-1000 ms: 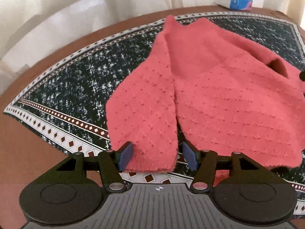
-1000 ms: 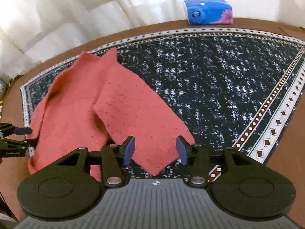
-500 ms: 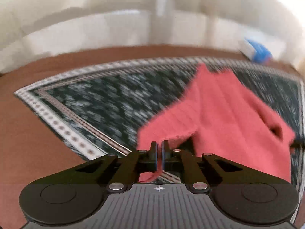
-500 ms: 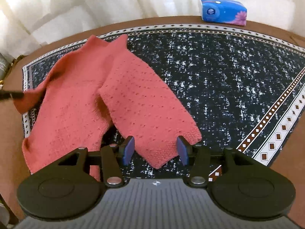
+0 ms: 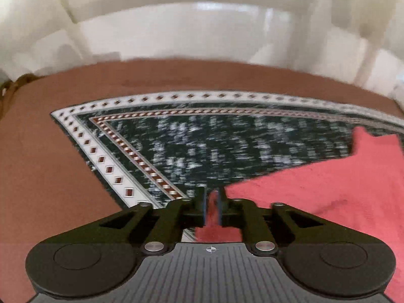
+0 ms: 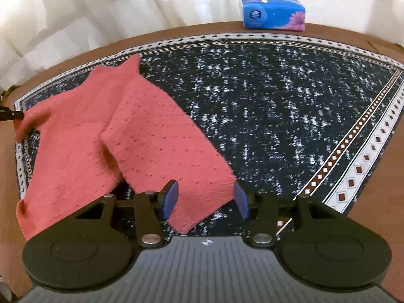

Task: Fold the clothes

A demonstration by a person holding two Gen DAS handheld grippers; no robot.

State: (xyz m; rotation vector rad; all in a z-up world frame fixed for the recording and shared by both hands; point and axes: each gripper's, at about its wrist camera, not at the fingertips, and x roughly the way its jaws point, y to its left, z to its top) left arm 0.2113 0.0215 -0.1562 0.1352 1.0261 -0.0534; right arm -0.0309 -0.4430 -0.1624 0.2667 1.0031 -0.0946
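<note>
Left tool: fingers pressed together, pinching a fold of the pink knitted sweater. The left wrist view is blurred. From the pinch point the fabric runs off to the right across the dark speckled cloth with its white diamond-patterned border. The cloth covers the brown desk; pale curtains hang behind the desk.

Right wrist view, left to right: the tip of the left tool shows at the far left edge, gripping a raised corner of the sweater. The sweater body lies on the left half of the cloth. One sleeve lies diagonally over the cloth, its cuff end pointing toward the camera.

Right tool: fingers spread wide, blue pads on either side of the sleeve cuff. The fabric sits between the pads; contact with them cannot be determined.

A blue tissue pack rests on the desk at the far edge, well apart from the sweater
</note>
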